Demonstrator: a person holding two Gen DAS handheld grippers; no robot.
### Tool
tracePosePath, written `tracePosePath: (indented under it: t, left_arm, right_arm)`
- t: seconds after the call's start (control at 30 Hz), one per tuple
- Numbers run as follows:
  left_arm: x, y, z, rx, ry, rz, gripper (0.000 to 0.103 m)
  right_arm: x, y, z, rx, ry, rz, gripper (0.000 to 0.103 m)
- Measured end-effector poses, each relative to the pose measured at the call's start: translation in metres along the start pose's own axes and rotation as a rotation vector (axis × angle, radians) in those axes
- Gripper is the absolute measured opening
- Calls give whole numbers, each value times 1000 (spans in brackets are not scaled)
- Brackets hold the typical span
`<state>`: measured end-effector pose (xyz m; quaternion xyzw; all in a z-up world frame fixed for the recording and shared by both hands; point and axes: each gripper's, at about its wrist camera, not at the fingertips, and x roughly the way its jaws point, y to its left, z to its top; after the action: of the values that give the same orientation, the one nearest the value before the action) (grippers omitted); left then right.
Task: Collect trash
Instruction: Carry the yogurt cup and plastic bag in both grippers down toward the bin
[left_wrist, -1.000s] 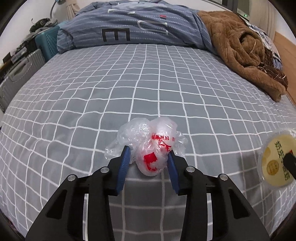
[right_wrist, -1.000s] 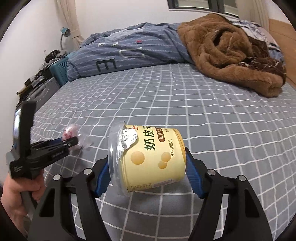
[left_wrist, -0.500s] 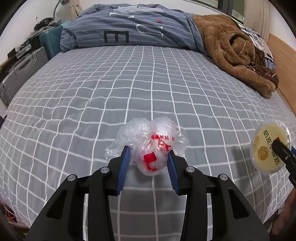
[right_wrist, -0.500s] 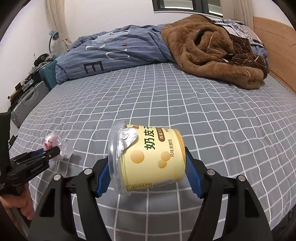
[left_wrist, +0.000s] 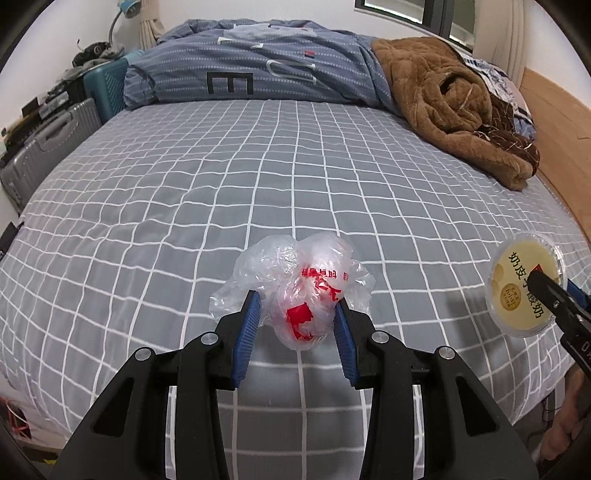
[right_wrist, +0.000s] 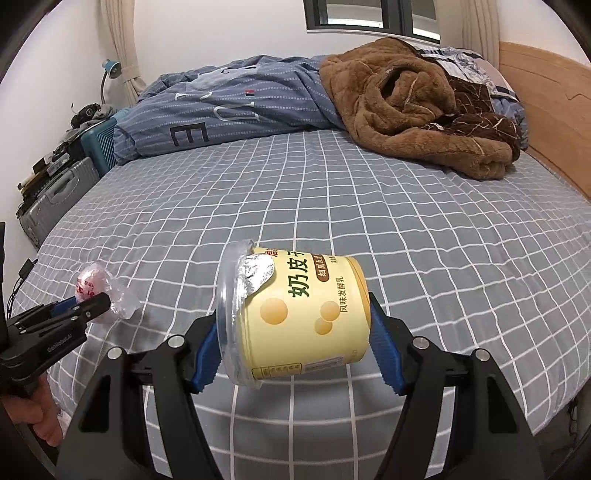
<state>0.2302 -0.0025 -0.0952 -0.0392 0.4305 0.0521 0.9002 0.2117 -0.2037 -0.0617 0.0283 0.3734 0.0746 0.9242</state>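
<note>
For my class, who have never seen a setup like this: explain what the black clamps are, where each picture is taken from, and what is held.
No robot here: a person holds a two-finger clamp in each hand, each with a camera looking along its fingers. In the left camera's picture, the left gripper pinches a crumpled plastic bag. In the right camera's picture, the right gripper squeezes a yellow yogurt cup lying sideways, foil lid peeled. Both hang over a bed with a grey checked sheet; a blue duvet and brown blanket lie at its far end.

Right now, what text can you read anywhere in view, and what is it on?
"奶皮子", "风味发酵乳": yellow yogurt cup in the right gripper.
Brown band, barcode label: too small.
"E", "U": blue striped duvet.
Red print, crumpled clear plastic bag, left gripper: unreadable.
"GenRobot.AI": left gripper's body.
</note>
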Motion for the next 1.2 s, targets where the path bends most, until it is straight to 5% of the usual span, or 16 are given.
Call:
tracePosePath:
  t: [1.2]
  left_arm:
    - [-91, -19, -97, 32, -8, -73, 38]
  right_arm:
    - [-90, 0, -81, -29, 2, -16, 66]
